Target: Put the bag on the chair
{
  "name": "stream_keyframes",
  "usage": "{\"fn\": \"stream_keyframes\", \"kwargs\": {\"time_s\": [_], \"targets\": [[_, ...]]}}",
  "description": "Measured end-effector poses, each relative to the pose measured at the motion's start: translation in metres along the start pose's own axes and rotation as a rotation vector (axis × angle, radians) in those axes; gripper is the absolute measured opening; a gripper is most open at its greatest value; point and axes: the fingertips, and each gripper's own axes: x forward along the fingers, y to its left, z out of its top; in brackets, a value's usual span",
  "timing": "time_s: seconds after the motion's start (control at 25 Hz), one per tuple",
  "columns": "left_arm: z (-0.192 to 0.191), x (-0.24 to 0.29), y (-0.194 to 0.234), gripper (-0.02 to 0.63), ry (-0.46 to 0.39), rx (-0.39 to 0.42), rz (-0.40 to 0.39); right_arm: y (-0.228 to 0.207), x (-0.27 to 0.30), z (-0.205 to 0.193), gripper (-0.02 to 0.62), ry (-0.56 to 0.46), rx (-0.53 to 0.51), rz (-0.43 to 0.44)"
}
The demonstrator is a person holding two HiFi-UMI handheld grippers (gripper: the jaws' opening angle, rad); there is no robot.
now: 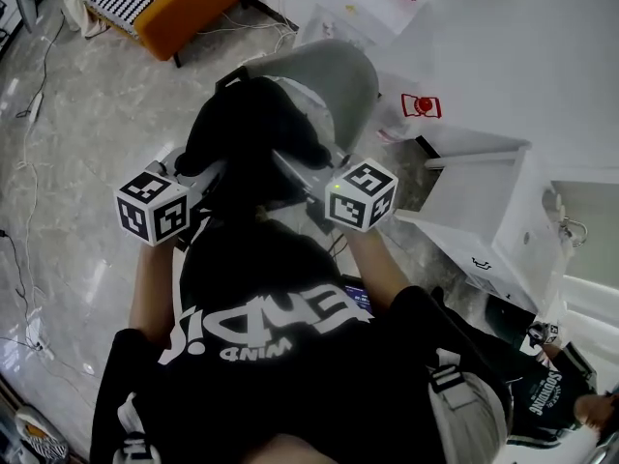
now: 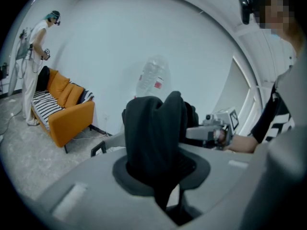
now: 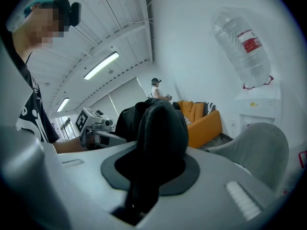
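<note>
Between my two grippers hangs a black bag [image 1: 253, 126], held up just in front of a grey chair [image 1: 334, 73]. My left gripper [image 1: 190, 169] is shut on a fold of the bag [image 2: 156, 133] on its left side. On the bag's right side, my right gripper [image 1: 311, 170] is shut on another fold [image 3: 157, 131]. Each gripper view shows the other gripper across the bag: the right gripper [image 2: 217, 128] and the left gripper [image 3: 94, 126]. The chair's curved back [image 3: 263, 148] stands to the right in the right gripper view.
An orange sofa [image 1: 179, 3] with a striped cover stands at the back left, with cables on the floor near it. A white cabinet [image 1: 503, 222] is close on the right. A water dispenser bottle [image 3: 242, 42] stands by the wall. Another person [image 2: 36, 56] stands beside the sofa.
</note>
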Motion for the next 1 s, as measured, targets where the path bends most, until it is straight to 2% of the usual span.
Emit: {"fn": "stream_keyframes", "kwargs": {"time_s": [0.52, 1.0], "targets": [[0.040, 0.046, 0.068, 0.074, 0.066, 0.001, -0.075, -0.065, 0.047, 0.031, 0.077, -0.012, 0.015, -0.051], [0.054, 0.112, 0.117, 0.075, 0.149, 0.019, -0.126, -0.138, 0.068, 0.035, 0.076, -0.009, 0.091, -0.119]]}}
